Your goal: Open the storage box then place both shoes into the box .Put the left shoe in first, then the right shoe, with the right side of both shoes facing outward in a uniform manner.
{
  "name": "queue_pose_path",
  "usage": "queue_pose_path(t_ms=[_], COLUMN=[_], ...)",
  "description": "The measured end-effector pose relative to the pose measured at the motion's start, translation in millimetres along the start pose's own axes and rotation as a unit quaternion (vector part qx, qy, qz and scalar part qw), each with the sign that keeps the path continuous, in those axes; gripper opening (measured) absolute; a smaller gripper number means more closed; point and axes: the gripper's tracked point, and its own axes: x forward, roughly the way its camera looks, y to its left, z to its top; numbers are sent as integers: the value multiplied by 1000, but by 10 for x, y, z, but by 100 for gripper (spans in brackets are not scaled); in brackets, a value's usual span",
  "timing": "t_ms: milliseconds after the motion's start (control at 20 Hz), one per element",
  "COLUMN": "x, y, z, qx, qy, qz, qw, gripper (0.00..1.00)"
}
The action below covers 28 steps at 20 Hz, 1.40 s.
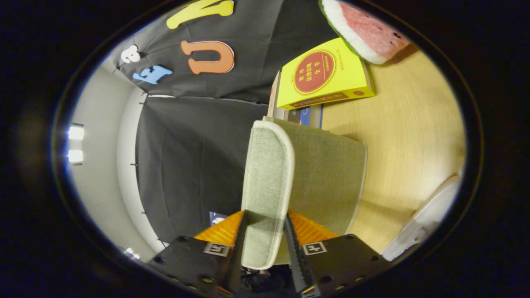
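Note:
My view is rolled onto its side, so the wooden table (414, 124) stands as a wall to the right. The storage box (327, 174) is a grey-green fabric box on that table. Its pale fabric lid (267, 165) with a white edge is swung up off the box and runs straight out between my fingers. My gripper (266, 215) is shut on the lid's near edge, one finger on each face. Part of a white shoe (426, 219) lies on the table beside the box, off to the side of my fingers. The box's inside is hidden behind the lid.
Beyond the box, a yellow book (325, 78) lies on top of other books (304, 116). A watermelon-slice cushion (364, 29) rests past the books. Black cloth hangs along the booth wall (190, 157) behind the lid.

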Motion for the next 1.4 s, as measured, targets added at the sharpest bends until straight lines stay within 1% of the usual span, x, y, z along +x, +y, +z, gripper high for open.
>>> queue_pose_path(t_ms=[100, 150, 200, 250, 300, 350, 450, 600, 750, 850, 900, 1000, 1100, 1200, 1400], x=[-7, -31, -38, -199, -77, -112, -148, -201, -202, -135, -98, 25, 216, 446, 928], y=[74, 97, 103, 115, 197, 237, 328, 611, 976, 1251, 1386, 1603, 1816, 1956, 2327], z=[-54, -31, -36, -106, -20, -27, -73, -138, -209, -236, -227, -170, -170, -126, -10], qx=[6, 2, -4, 0, -2, -7, -19, -29, -55, -73, -84, -96, -100, -109, -123], qy=[-3, 3, 5, 0, -10, -15, -22, -36, -46, -51, -53, -65, -60, -55, -53], qz=[-7, -4, -10, -10, -17, -28, -47, -50, -51, -51, -59, -86, -101, -125, -142], qw=[1000, 1000, 1000, 1000, 1000, 999, 998, 998, 996, 995, 993, 990, 988, 985, 981], gripper=[28, 18, 18, 15, 9, 3, 3, 3, 3, 3, 3, 3, 3, 3, 3])
